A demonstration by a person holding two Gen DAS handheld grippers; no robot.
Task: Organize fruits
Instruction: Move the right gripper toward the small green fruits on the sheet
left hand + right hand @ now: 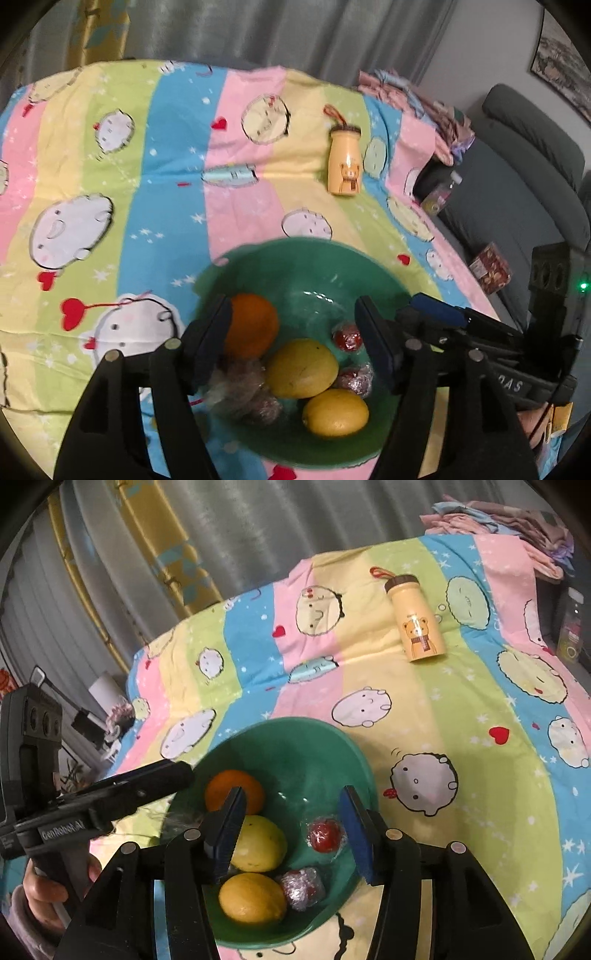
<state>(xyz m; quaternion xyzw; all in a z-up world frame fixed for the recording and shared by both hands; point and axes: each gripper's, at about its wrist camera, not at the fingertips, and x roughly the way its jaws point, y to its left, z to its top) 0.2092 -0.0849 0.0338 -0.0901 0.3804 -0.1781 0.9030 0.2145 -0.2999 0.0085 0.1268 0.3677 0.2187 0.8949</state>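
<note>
left gripper (295, 339): jaws apart, nothing between the pads, hanging over the bowl; your left pad sits right against the orange (251, 325), can't tell if it touches
right gripper (291, 830): jaws apart too, empty, over the same bowl from the other side
fruit: all of it sits in the green bowl (314, 738): orange at the far left, two yellow fruits (258, 843) stacked toward the near rim, red wrapped pieces (325, 835) on the right
wrapped bundle (240, 387): crinkly film under your left finger, contents unclear
collision risk: both tools crowd one bowl, so if you reach in together the fingers likely clash
snag risk: loose film could catch on a pad and drag a wrapped piece out as you lift
roll risk: round fruit piled close, nudge one and the rest probably shift
bowl risk: push on the rim and it may slide or tip on the soft striped cloth (155, 155)
bottle (345, 162): yellow bear bottle lies well apart at the far side, no threat
</note>
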